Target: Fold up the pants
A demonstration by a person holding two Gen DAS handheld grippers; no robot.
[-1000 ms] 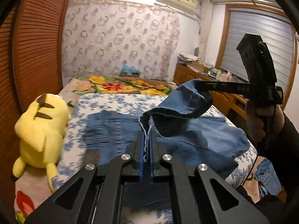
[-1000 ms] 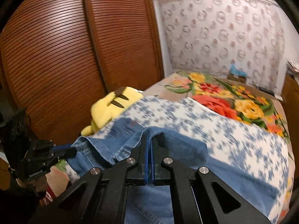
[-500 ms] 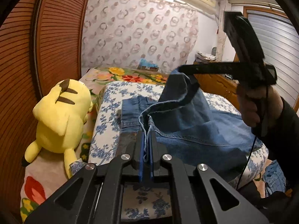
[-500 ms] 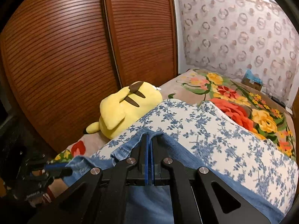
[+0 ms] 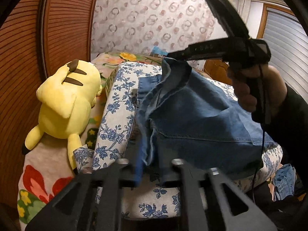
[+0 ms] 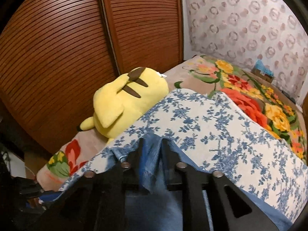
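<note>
Blue jeans [image 5: 202, 119] lie folded over on a blue-flowered white pad [image 5: 119, 104]. My left gripper [image 5: 149, 144] is low at the pad's near edge. Its jaws are opening, and a frayed denim hem hangs loose between them without being pressed. The right gripper [image 5: 173, 54], held by a hand [image 5: 248, 90], is at the raised far corner of the jeans. In the right wrist view the right gripper [image 6: 153, 144] also has its jaws opening, with a slack denim edge [image 6: 152, 165] between the fingers.
A yellow plush toy [image 5: 65, 100] lies left of the pad on a flowered blanket [image 6: 250, 96]. Slatted wooden doors [image 6: 77, 48] stand close behind it. More denim [image 5: 284, 181] lies on the floor at the right.
Both grippers carried the denim across toward the plush-toy side and lower. Their jaws, shut on the cloth before, now stand apart with the hem loose between them.
</note>
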